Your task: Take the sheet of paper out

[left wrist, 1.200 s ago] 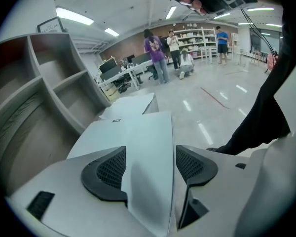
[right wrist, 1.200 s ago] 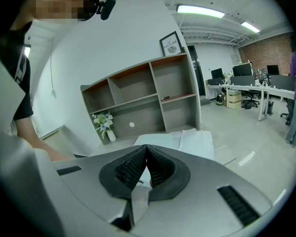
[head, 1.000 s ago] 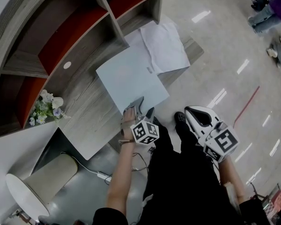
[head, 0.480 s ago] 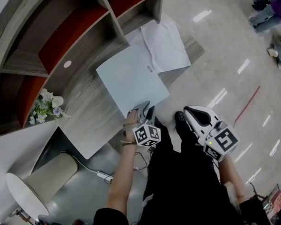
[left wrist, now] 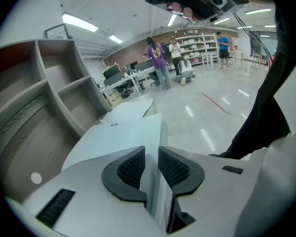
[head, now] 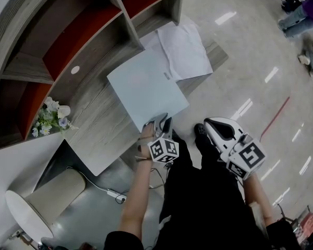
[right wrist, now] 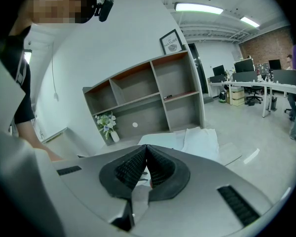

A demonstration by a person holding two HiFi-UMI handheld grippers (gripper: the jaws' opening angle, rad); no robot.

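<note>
Our left claw (head: 158, 122), its jaws just closing, nips the seemingly light, slick pale blue folder (head: 146, 85) by its lower corner; right claw (head: 208, 126) clenched, empty.

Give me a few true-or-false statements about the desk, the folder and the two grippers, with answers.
1. The pale blue folder lies flat on the wooden desk. True.
2. The right gripper holds the crumpled white paper. False: its jaws are shut on nothing, and it hangs off the desk, over the floor.
3. The folder's near corner stands between the jaws of the left gripper. True; those jaws have just been closing on it.
4. The flowers stand on the floor. False: they stand on the desk, beside the shelf unit.
5. The white paper lies beyond the folder's far side. True.
</note>
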